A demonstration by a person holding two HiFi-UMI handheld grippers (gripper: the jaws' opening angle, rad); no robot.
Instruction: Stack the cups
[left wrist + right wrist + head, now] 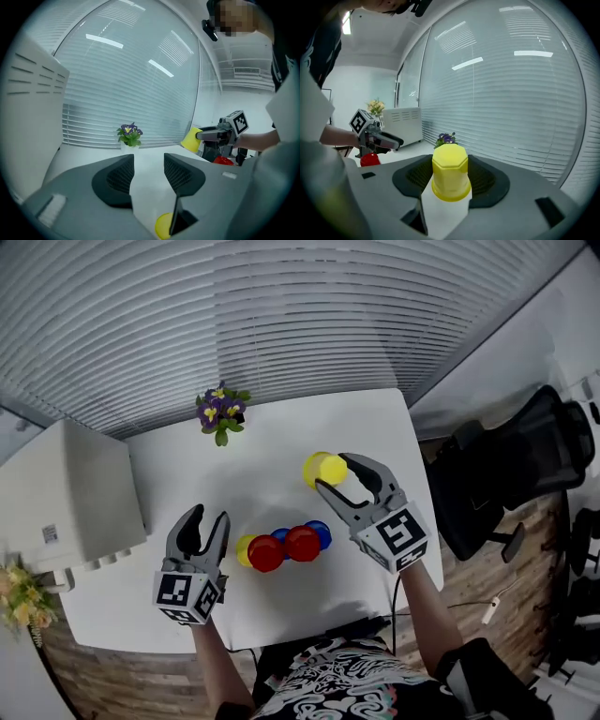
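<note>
My right gripper (335,472) is shut on a yellow cup (325,469) and holds it upside down above the white table (281,442); in the right gripper view the cup (450,164) sits between the two pads. On the table, in a cluster, stand a yellow cup (245,548), two red cups (265,554) (302,544) and two blue cups (319,532) (279,535). My left gripper (207,518) hovers just left of the cluster, open, with nothing between its jaws (149,171). Below it in the left gripper view shows the yellow table cup (163,225).
A small pot of purple flowers (221,412) stands at the table's far edge. A white box-shaped appliance (66,488) fills the table's left end. A black office chair (511,460) stands right of the table. Window blinds run behind it.
</note>
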